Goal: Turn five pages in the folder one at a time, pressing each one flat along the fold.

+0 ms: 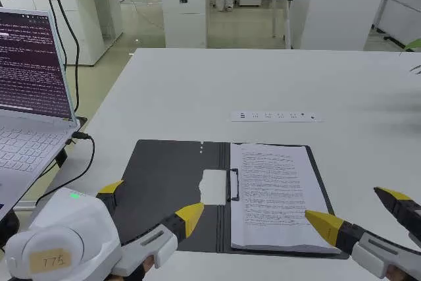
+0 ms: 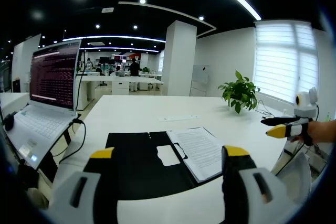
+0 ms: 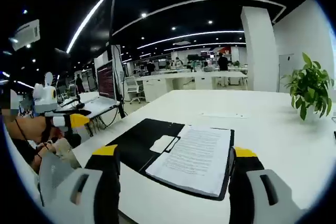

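A dark grey folder (image 1: 164, 182) lies open on the white table, with a stack of printed pages (image 1: 276, 192) clipped on its right half. The same folder (image 2: 136, 163) and pages (image 2: 197, 148) lie ahead in the left gripper view, and the folder (image 3: 139, 142) with its pages (image 3: 197, 156) lies ahead in the right gripper view. My left gripper (image 1: 150, 203) hovers open over the folder's near left corner. The right gripper (image 1: 360, 210) is open by the pages' near right corner. Neither holds anything.
An open laptop (image 1: 29, 97) with a plugged cable stands at the table's left edge. A white power strip (image 1: 276, 116) lies beyond the folder. A potted plant (image 2: 240, 90) stands at the far right. Other desks stand behind.
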